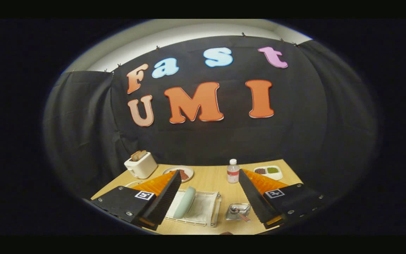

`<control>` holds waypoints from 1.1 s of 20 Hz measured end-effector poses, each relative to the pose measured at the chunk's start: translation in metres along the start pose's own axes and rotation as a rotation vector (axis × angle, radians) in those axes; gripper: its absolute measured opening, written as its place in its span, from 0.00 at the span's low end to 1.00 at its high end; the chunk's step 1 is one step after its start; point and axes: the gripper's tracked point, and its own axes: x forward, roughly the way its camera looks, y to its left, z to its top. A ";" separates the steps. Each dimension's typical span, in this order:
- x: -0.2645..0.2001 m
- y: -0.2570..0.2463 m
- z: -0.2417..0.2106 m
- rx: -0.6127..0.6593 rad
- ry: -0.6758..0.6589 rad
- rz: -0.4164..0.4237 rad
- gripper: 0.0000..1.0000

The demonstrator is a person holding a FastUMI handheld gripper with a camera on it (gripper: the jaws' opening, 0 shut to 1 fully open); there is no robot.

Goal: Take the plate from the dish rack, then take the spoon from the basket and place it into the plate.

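Gripper (210, 195) fingers wide apart, holding nothing. Plate (184, 201) on edge in dish rack (206, 211), approx 11 o'clock betw fingers; basket (237, 211) w/ spoon (240, 213) at 1. Plate prob stiff, slick, breakable: grip upper rim.

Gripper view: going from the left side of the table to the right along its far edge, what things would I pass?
Toaster with bread in it → round plate holding food → water bottle → white divided tray. The open gripper hangs nearer, above the dish rack.
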 end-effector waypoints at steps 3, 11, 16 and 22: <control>0.021 0.015 -0.017 0.005 0.121 0.034 0.98; 0.081 0.048 -0.114 0.002 0.655 0.057 1.00; 0.099 0.054 -0.160 -0.069 0.883 0.004 1.00; 0.102 0.058 -0.192 -0.124 0.996 -0.137 1.00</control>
